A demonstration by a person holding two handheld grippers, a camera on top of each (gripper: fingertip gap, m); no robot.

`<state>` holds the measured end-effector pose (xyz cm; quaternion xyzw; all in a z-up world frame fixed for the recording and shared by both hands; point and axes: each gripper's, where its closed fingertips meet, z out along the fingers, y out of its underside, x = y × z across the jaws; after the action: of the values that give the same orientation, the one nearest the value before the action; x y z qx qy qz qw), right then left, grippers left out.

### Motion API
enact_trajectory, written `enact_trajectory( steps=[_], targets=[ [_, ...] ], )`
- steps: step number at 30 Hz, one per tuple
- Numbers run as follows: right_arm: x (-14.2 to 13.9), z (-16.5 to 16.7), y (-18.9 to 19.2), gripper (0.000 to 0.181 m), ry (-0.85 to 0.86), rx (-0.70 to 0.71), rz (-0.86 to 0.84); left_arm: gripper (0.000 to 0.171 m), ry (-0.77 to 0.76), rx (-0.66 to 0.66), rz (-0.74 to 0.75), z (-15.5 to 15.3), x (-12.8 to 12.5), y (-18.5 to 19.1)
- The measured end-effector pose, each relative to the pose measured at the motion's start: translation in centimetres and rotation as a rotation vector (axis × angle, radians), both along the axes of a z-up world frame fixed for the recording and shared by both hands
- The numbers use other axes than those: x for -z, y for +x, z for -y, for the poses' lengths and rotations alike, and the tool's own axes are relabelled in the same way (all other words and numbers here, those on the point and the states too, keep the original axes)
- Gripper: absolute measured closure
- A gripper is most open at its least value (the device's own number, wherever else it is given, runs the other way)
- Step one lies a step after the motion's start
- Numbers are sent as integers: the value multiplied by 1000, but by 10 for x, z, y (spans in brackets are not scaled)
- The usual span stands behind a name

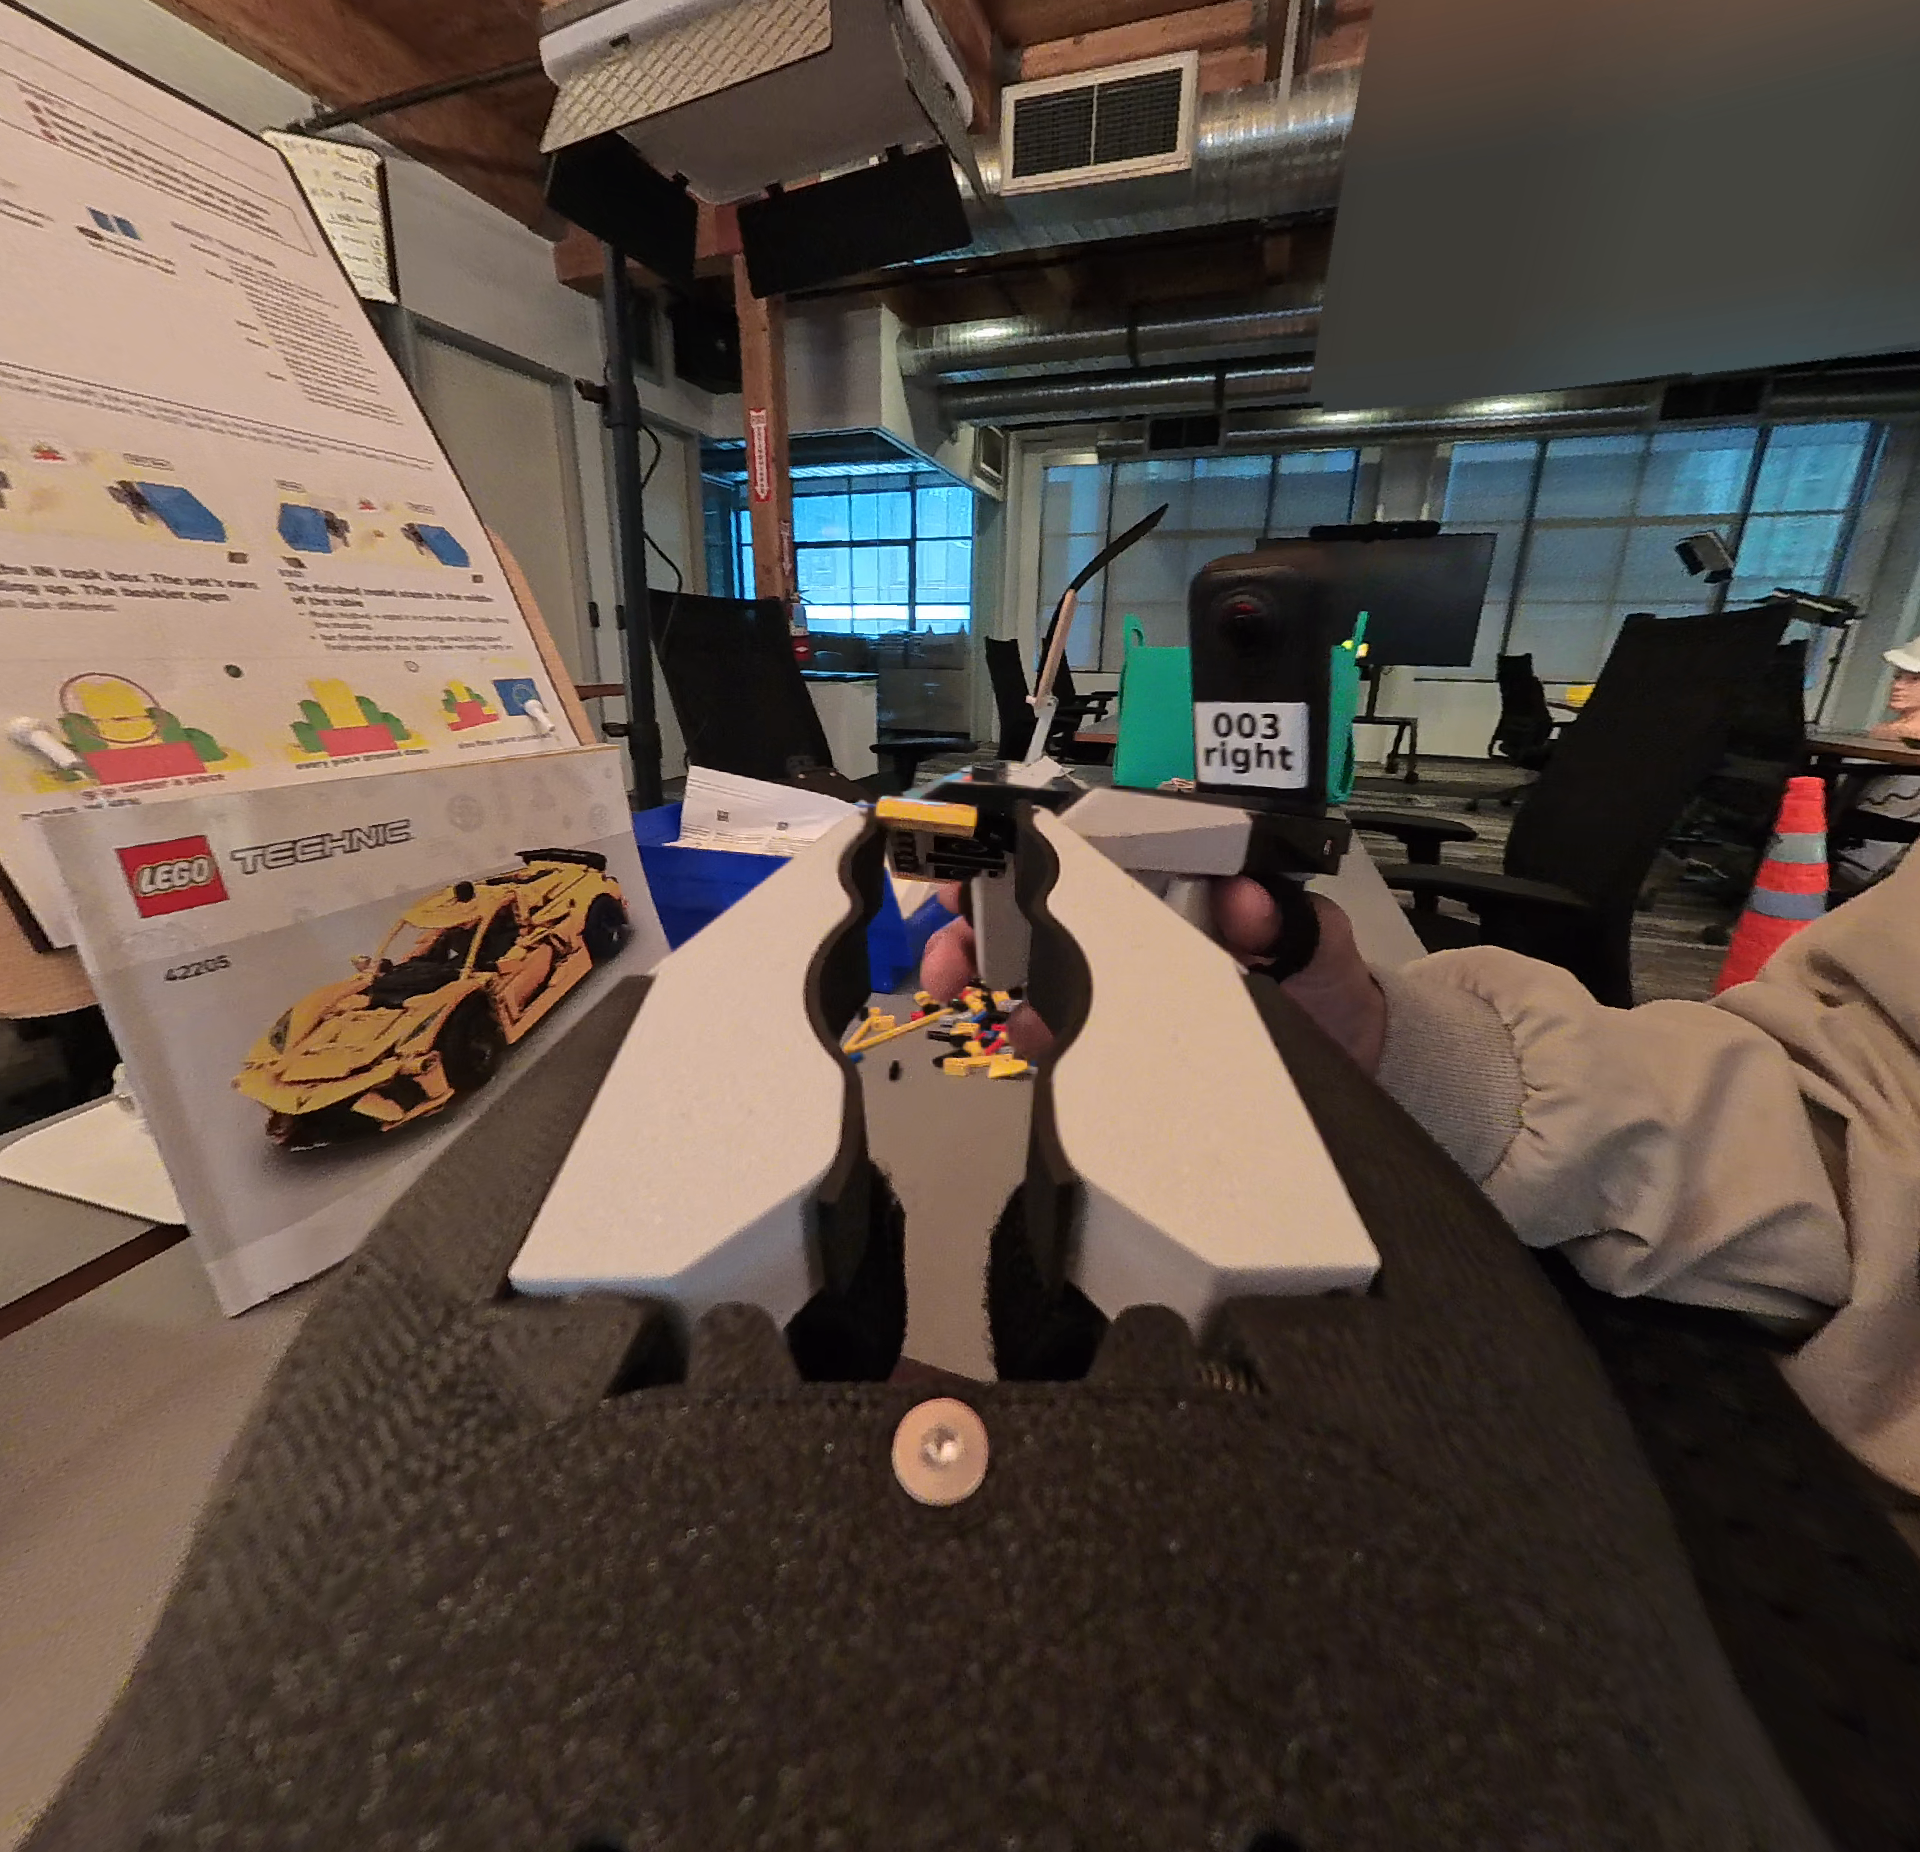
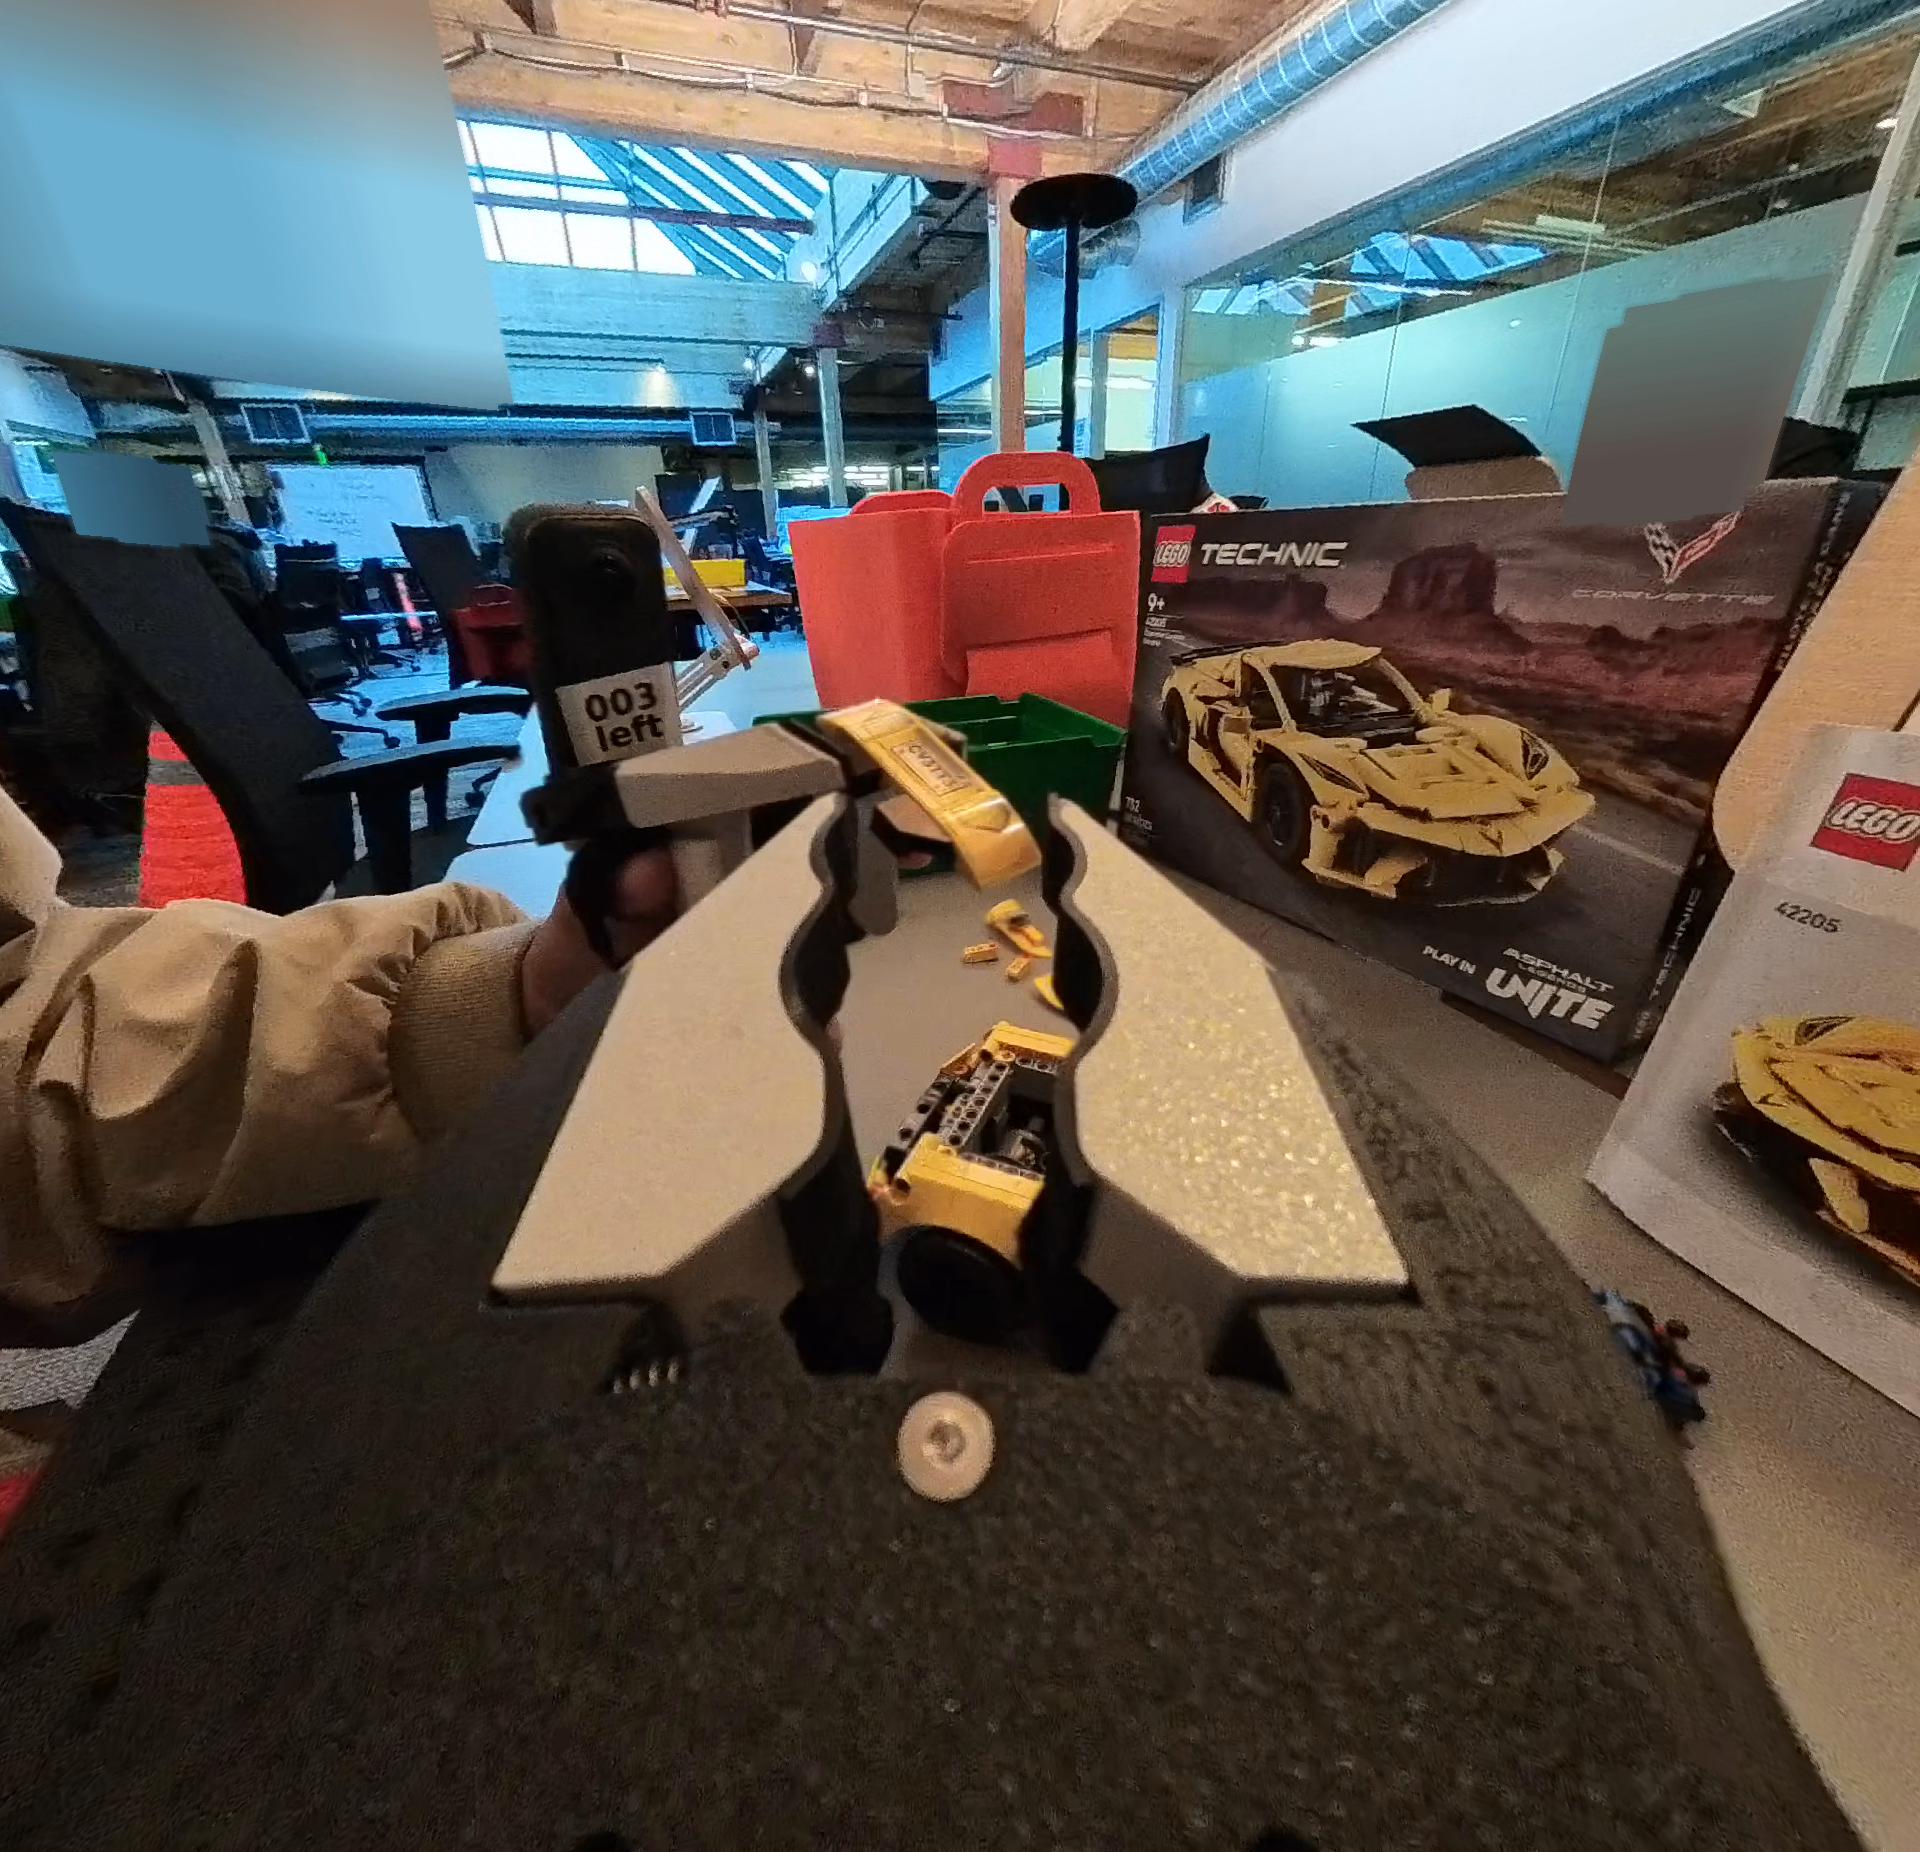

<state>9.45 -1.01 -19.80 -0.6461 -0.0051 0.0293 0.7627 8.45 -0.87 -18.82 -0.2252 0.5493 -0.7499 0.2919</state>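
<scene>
My left gripper is shut on a curved yellow panel with a sticker, held up above the grey table. In the right wrist view the panel lies across the tips of my right gripper, whose jaws stand apart; its near end is next to the right fingertip. The left gripper comes in from the left, the right gripper from the right. A part-built yellow and black toy car sits on the table below the right jaws. Loose pieces lie beyond.
The set's box and a booklet stand at right, the booklet under an instruction board. An orange container, a green bin and a blue bin stand behind. Small blue parts lie near the booklet. My left and right fingertips are right by each other.
</scene>
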Motion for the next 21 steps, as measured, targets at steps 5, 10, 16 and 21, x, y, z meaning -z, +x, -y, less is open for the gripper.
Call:
enact_trajectory(
  steps=[5, 10, 16, 21],
  targets=[
    [3, -1, -3, 153, -7, -14, 7, 148, 3, 19, -4, 5, 1, -2],
    [2, 1, -8, 155, -18, -121, -74, 148, 29, 11, 18, 7, 1, -4],
    [1, 0, -12, 156, -13, -240, -258, 148, 64, -18, 60, 9, 0, -6],
    [-5, 6, -11, 181, 44, -344, -416, 148, 76, -32, 67, 10, 1, -5]
  ],
)
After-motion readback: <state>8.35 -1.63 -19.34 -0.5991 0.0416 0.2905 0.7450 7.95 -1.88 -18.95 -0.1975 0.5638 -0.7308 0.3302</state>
